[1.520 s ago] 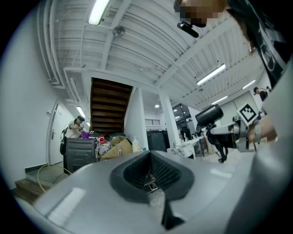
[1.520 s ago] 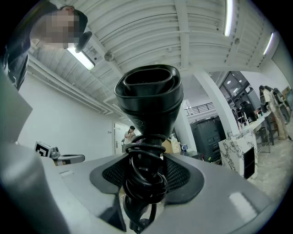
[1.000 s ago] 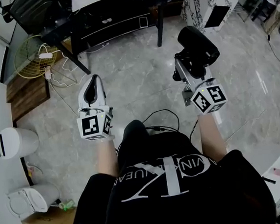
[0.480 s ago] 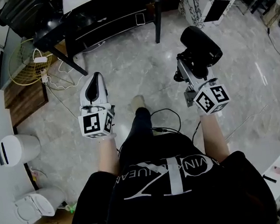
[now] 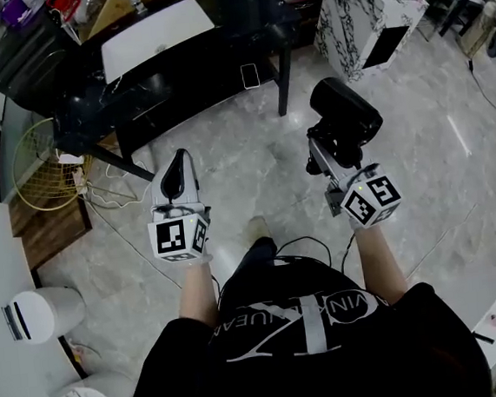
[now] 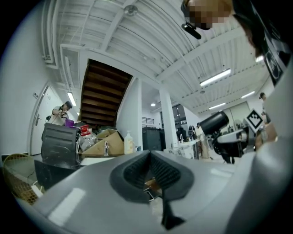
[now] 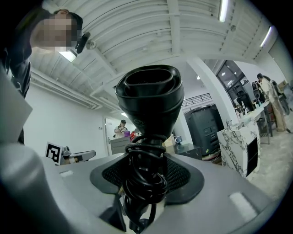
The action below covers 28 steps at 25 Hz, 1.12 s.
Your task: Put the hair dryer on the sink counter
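Note:
In the head view my right gripper [image 5: 334, 146] is shut on the handle of a black hair dryer [image 5: 346, 110] and carries it above the marble floor, barrel pointing forward. The right gripper view shows the hair dryer [image 7: 151, 98] upright between the jaws of the right gripper [image 7: 144, 183], its black cord [image 7: 141, 180] wound round the handle. My left gripper [image 5: 175, 170] is shut and holds nothing; the left gripper view shows the left gripper [image 6: 149, 172] with its pads pressed together. A white sink [image 5: 155, 35] sits in a black counter [image 5: 215, 39] ahead, beyond both grippers.
A marble-patterned cabinet [image 5: 367, 7] stands at the right of the counter. A wire fan [image 5: 40, 165] and floor cables [image 5: 108, 194] lie at the left. A white bin [image 5: 41, 313] stands by the left wall. A black case [image 5: 15, 50] rests on the counter's left end.
The person has stepped forward, so the counter with the sink has come further into view. Both grippers kept their pose; the right still holds the hair dryer.

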Available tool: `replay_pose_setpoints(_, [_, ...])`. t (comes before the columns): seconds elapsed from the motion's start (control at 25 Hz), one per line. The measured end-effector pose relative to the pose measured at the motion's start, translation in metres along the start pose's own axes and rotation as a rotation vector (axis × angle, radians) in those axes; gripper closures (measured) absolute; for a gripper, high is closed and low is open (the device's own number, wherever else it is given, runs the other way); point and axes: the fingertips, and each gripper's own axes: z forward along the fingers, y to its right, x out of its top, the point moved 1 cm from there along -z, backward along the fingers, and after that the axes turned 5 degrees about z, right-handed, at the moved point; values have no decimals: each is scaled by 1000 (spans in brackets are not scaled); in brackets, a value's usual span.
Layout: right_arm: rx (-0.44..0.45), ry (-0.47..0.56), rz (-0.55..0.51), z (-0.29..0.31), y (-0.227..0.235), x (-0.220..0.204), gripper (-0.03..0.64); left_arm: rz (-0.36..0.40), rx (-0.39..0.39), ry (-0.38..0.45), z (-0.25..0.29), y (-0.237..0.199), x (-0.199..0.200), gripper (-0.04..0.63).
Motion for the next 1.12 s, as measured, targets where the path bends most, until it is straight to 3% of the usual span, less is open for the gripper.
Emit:
replay_pose_setpoints(0.48, [-29, -11, 24, 145, 44, 5, 374, -8, -45, 7, 140, -76, -23, 595])
replay_pose_setpoints(0.84, [-19, -47, 32, 190, 66, -1, 375, -27, -60, -15, 182, -80, -42, 595])
replay_pose_setpoints(1.12, [35, -72, 68, 260, 109, 0, 375, 2, -24, -33, 238, -97, -49, 595])
